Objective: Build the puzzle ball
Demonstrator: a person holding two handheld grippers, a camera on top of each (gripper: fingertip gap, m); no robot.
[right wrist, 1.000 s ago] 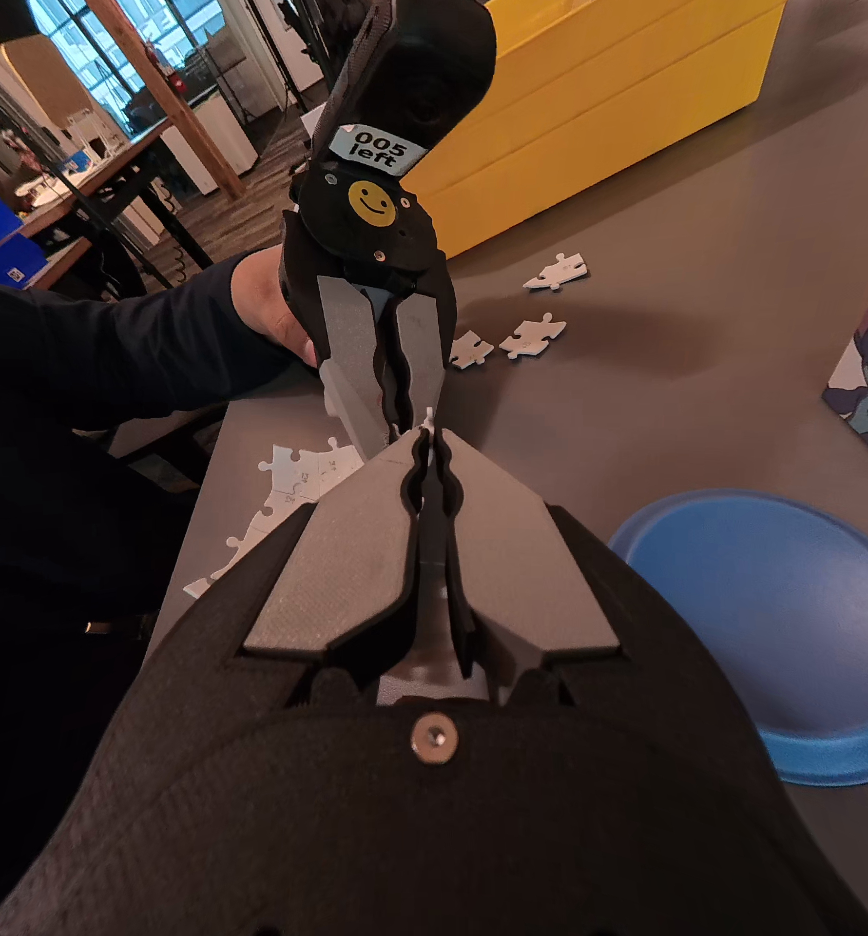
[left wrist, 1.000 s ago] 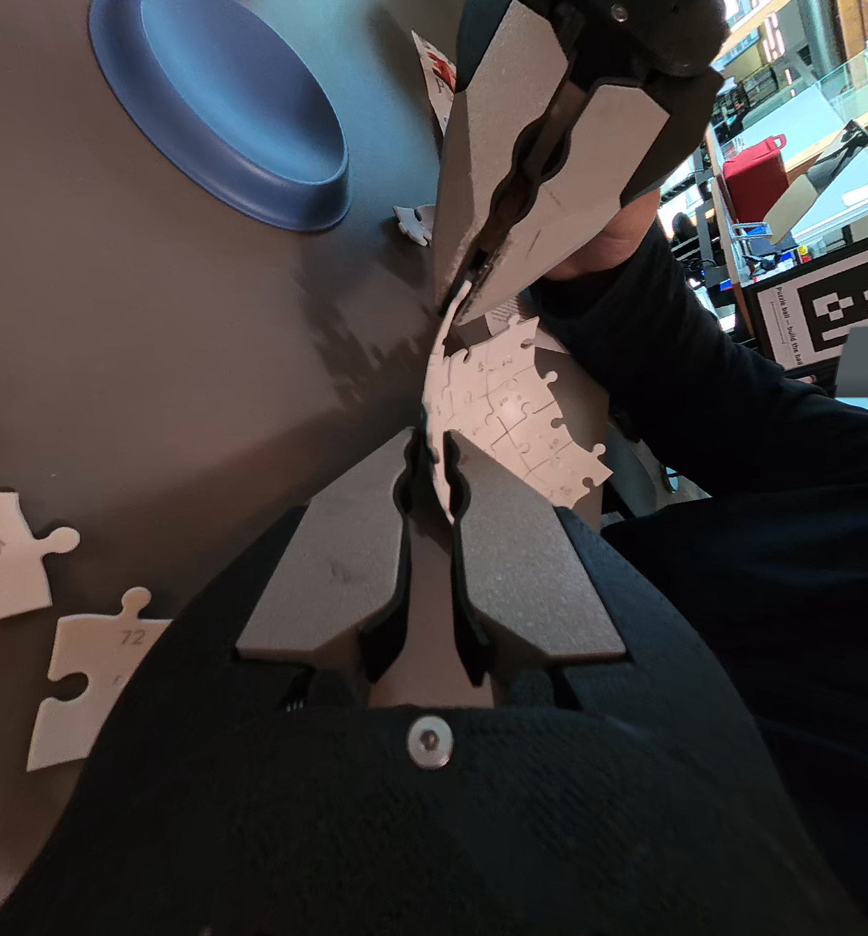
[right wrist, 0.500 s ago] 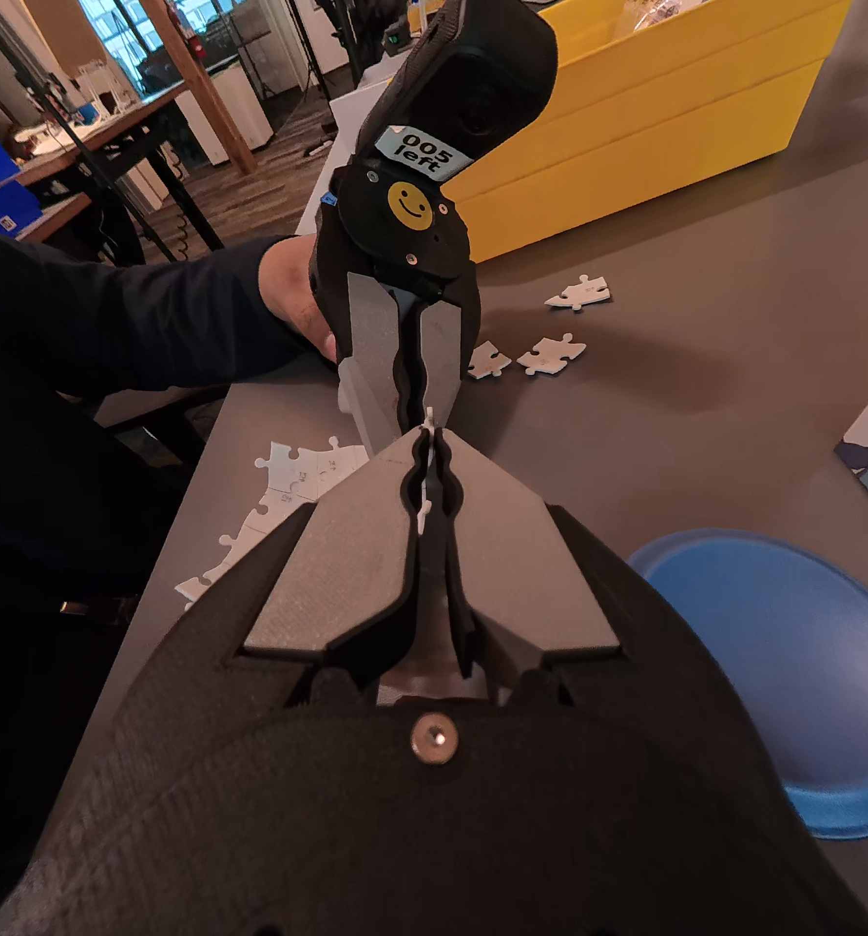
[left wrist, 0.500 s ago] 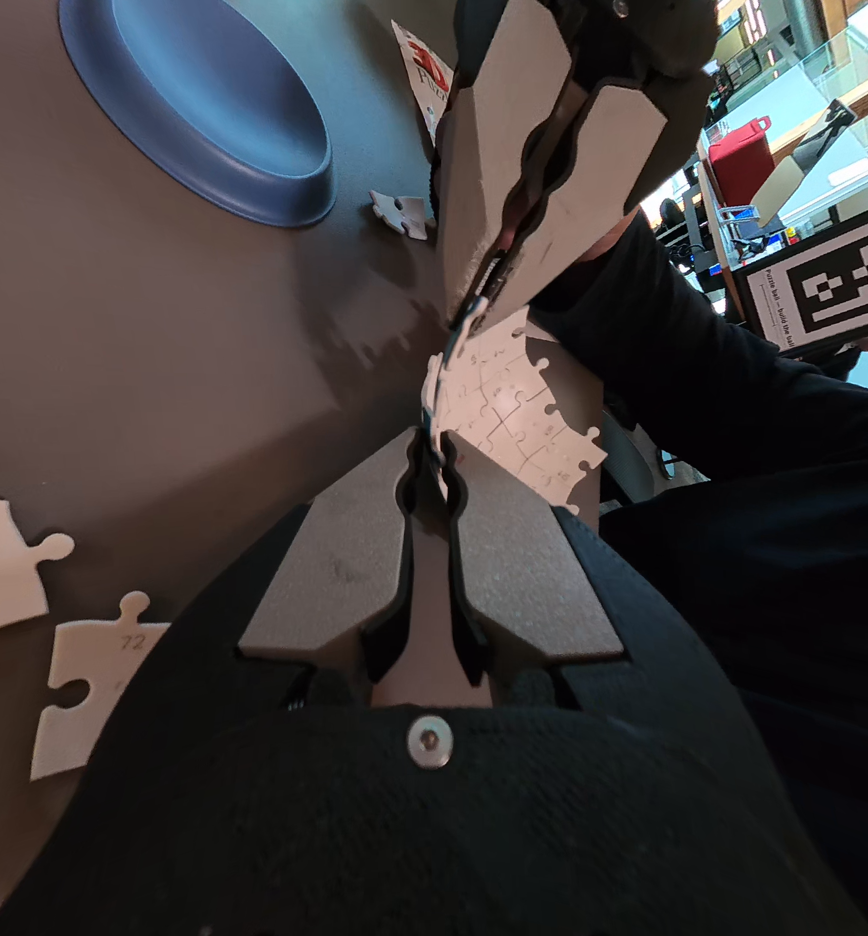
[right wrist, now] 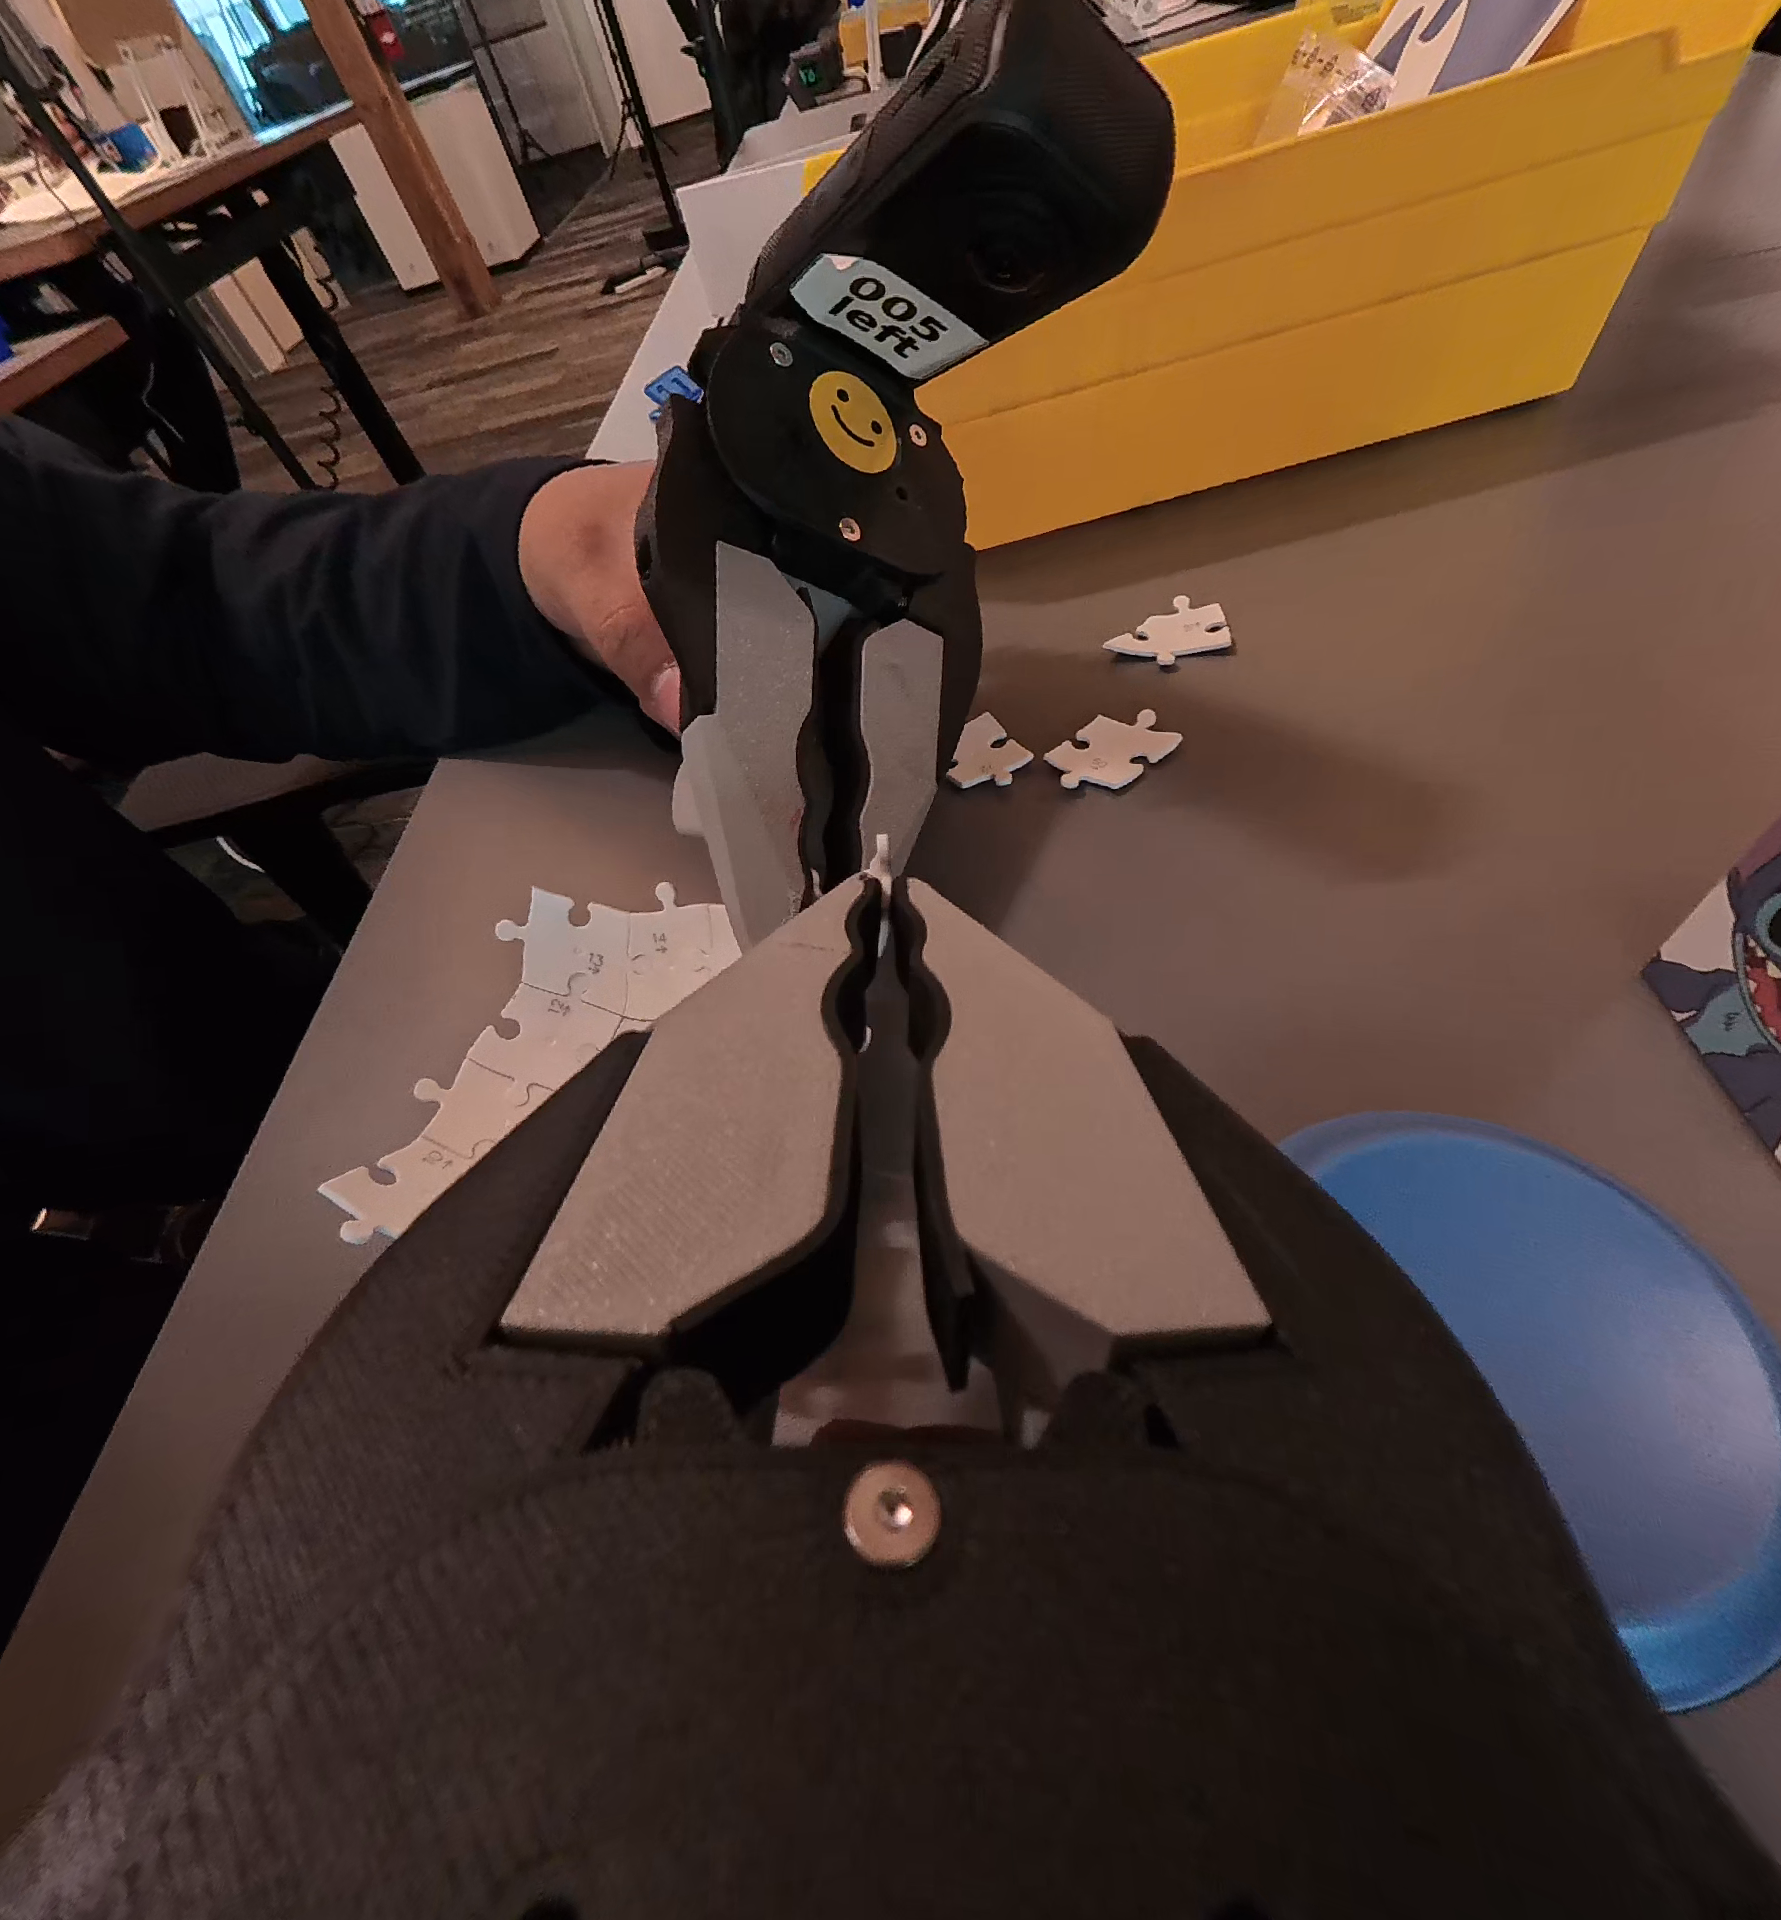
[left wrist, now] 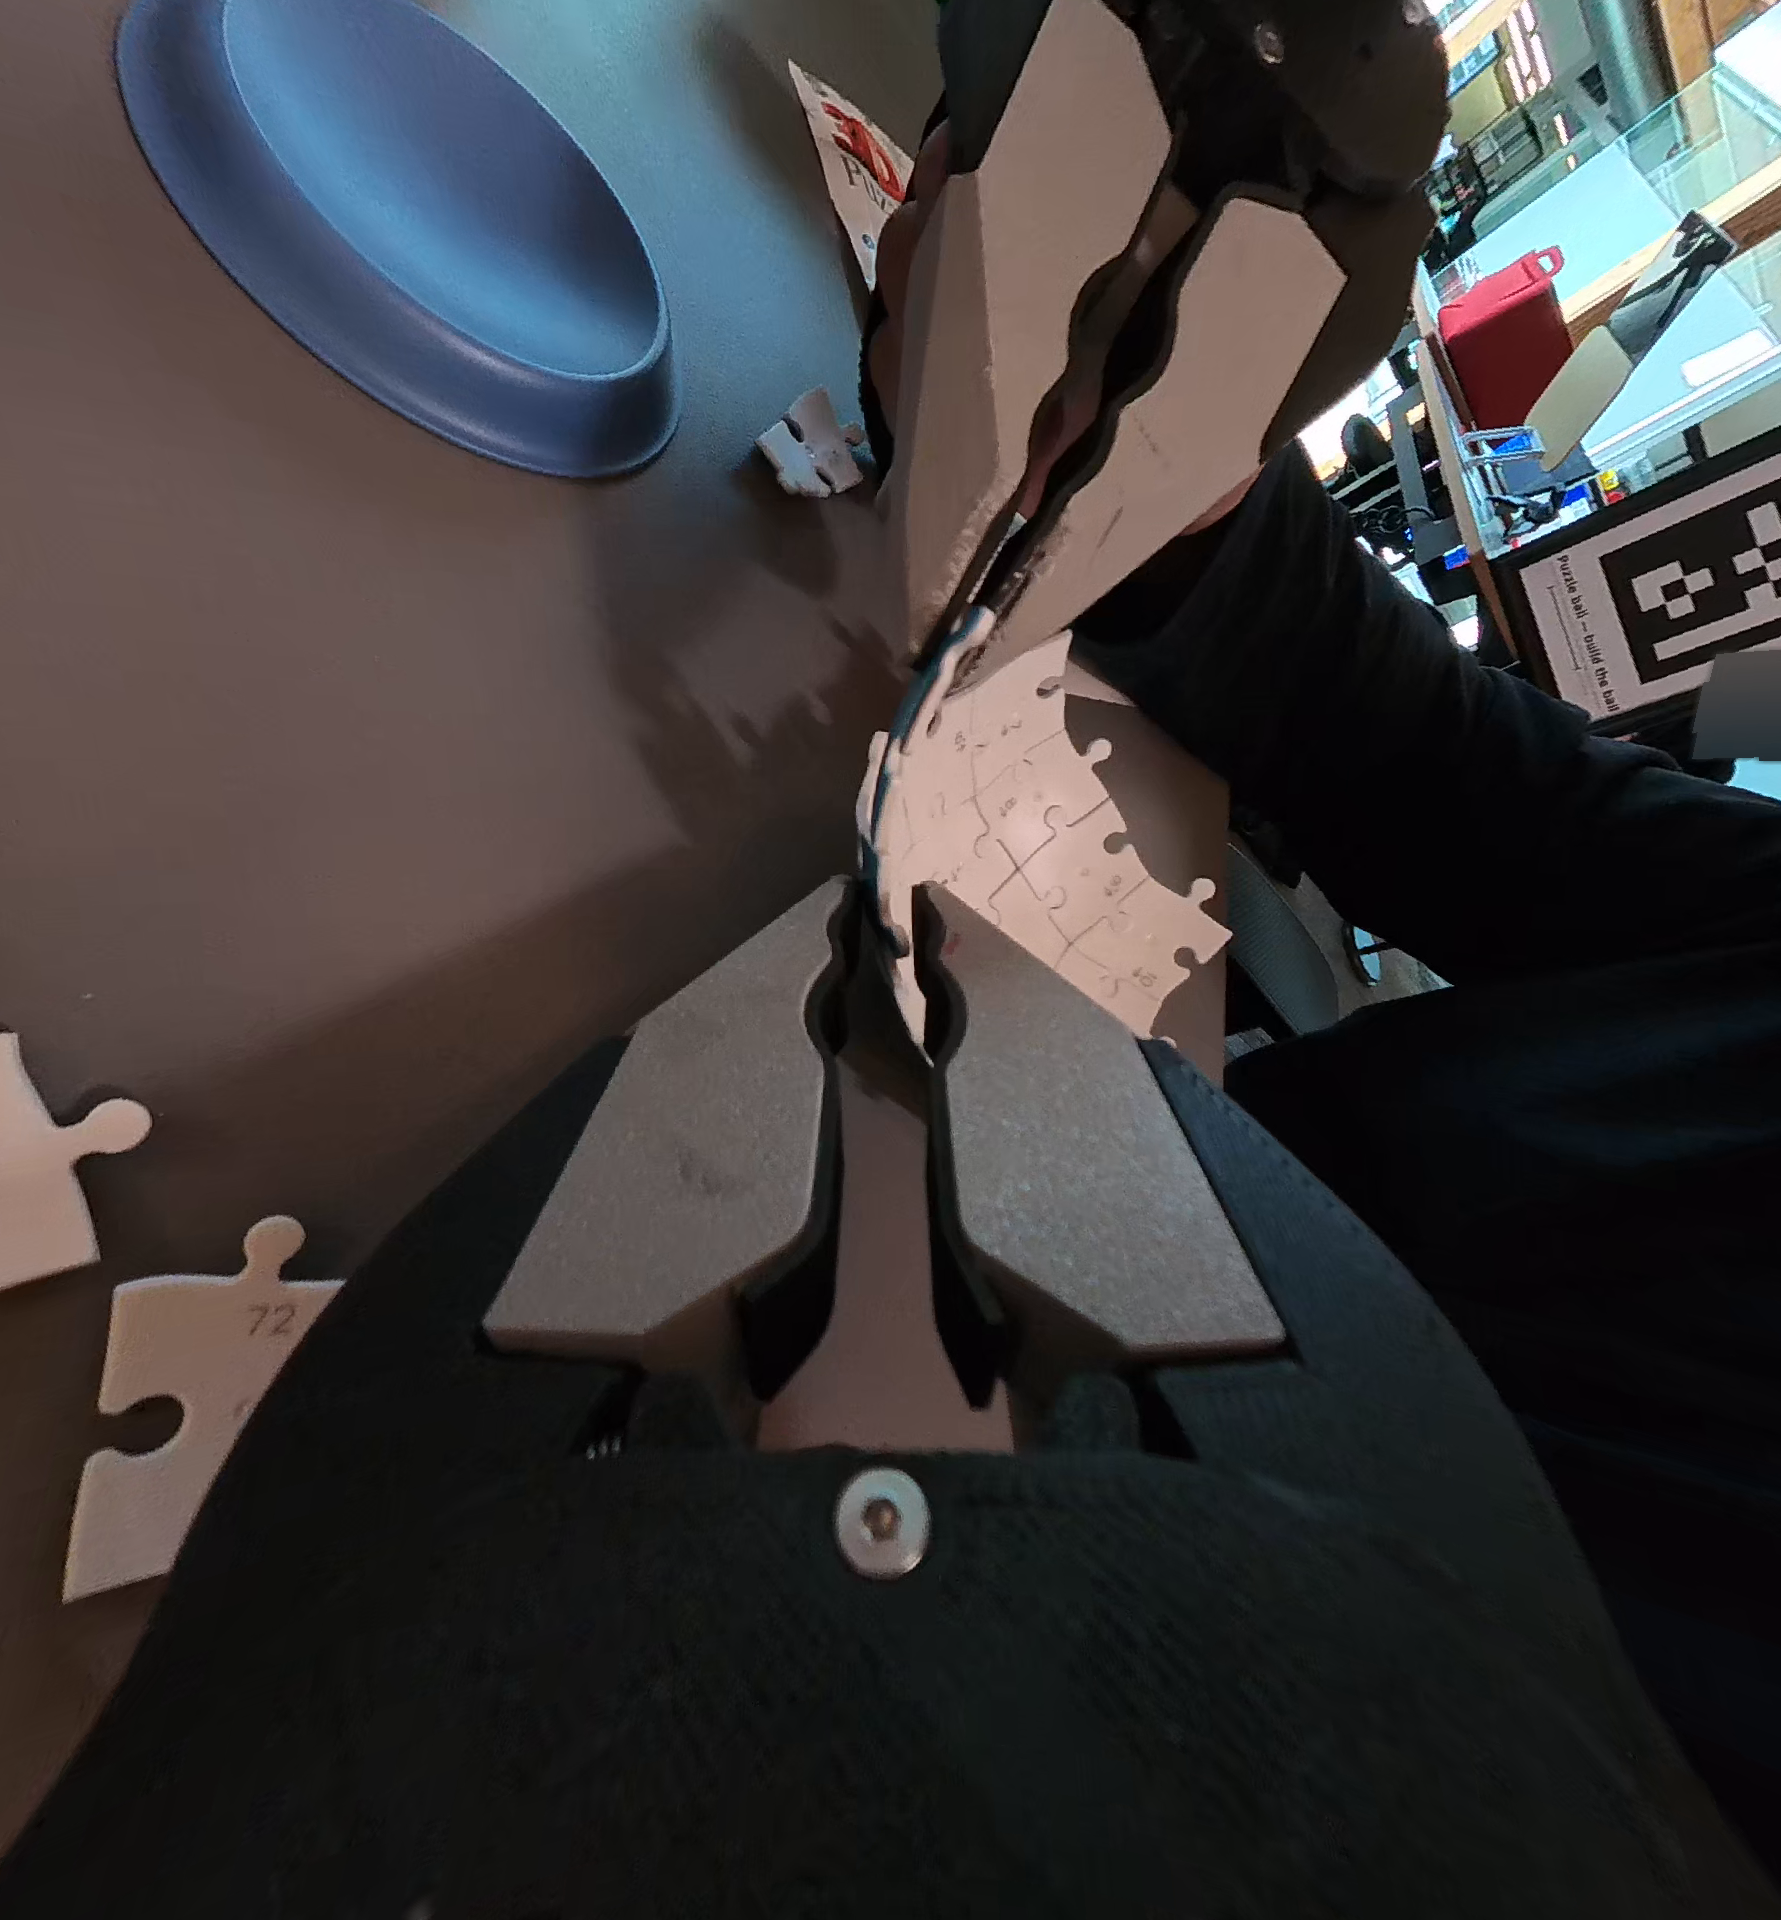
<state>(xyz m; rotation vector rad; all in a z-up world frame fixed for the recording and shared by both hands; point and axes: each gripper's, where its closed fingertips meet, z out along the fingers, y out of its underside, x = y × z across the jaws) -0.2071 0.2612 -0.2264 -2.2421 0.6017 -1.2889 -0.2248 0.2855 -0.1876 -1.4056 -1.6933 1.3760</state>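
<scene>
Visibility is poor at the grip: my right tongs' [right wrist: 881, 894] own fingers cover most of what they pinch, only a thin white edge of the assembled puzzle section [left wrist: 1031, 831] shows between the tips. In the left wrist view the section's printed face is turned away; I see the white numbered back, curved, edge-on near the tips. Part of it is cut off behind my left tongs [left wrist: 881, 914].

Left tongs are nearly closed, clamping the lower end of that section. Right tongs are closed on its upper end, coming down steeply from above; left points up to meet them, tips close together. Section is held in the air above the near edge of the desk [right wrist: 1281, 883], partly past it, toward my sleeve [left wrist: 1488, 831].

Blue dish [right wrist: 1551, 1351] sits to the right, apart from the tongs. Loose puzzle pieces [right wrist: 1114, 750] lie beyond the left tongs, 2 more [left wrist: 3, 1164] in the left wrist view. Yellow bin [right wrist: 1281, 312] stands along the far edge. Picture box [right wrist: 1779, 997] is cut off at the right. Open desk between dish and bin.
</scene>
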